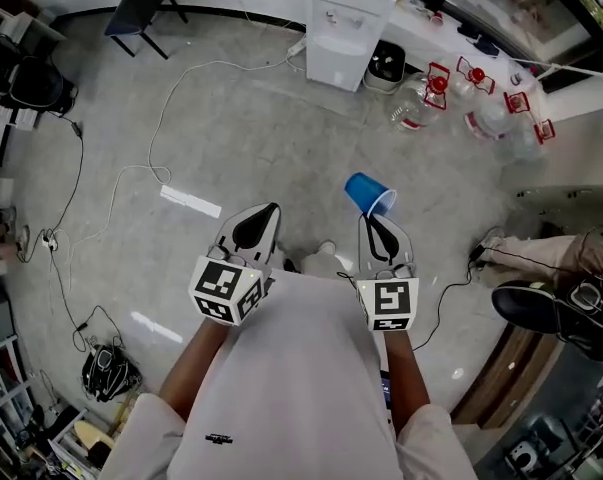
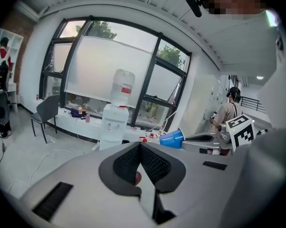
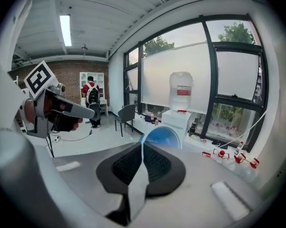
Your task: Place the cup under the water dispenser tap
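You pinch the blue cup by its rim in the right gripper to carry it | left gripper closed, empty | water dispenser top centre, well apart.

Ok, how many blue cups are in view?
1. The blue cup is gripped at its rim by the right gripper, held above the floor, some way short of the water dispenser. No other shows, though some may be hidden.
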`<state>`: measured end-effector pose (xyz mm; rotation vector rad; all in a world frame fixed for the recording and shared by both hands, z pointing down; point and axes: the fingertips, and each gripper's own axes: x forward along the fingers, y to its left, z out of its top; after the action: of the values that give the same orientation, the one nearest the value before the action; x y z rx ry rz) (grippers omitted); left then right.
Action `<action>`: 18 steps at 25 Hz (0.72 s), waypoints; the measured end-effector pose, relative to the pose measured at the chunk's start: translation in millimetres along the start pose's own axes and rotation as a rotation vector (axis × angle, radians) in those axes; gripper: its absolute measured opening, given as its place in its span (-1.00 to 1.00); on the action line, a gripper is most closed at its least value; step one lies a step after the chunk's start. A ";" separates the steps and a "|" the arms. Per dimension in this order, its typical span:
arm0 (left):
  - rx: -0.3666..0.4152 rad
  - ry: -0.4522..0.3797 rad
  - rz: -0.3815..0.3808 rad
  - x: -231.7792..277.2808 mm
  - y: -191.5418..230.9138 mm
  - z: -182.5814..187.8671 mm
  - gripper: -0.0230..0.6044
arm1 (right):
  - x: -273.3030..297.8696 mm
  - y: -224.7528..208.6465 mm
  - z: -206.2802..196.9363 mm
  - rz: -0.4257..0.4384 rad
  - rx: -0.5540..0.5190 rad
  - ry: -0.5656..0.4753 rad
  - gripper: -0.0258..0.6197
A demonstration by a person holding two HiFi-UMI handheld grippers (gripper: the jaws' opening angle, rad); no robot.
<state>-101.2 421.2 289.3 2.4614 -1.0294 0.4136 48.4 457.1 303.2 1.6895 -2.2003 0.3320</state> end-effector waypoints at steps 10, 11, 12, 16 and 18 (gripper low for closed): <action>-0.015 -0.033 0.108 13.4 -28.2 3.2 -0.92 | 0.6 -39.8 -10.4 0.092 -0.027 -0.025 -0.86; -0.022 -0.037 0.111 13.4 -29.1 3.4 -0.92 | 0.6 -44.2 -13.5 0.094 -0.019 -0.022 -0.86; -0.031 -0.038 0.113 12.7 -29.4 2.8 -0.92 | -0.1 -47.8 -16.1 0.095 -0.014 -0.020 -0.86; -0.056 -0.046 0.121 18.0 -22.8 3.7 -0.92 | 8.6 -61.9 -13.4 0.085 -0.012 -0.032 -0.86; -0.059 -0.056 0.118 29.9 -17.8 8.0 -0.92 | 19.6 -71.3 -8.5 0.078 -0.017 -0.045 -0.85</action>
<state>-67.1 410.6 290.3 2.3802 -1.1962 0.3480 113.7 424.3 317.2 1.6202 -2.2995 0.2976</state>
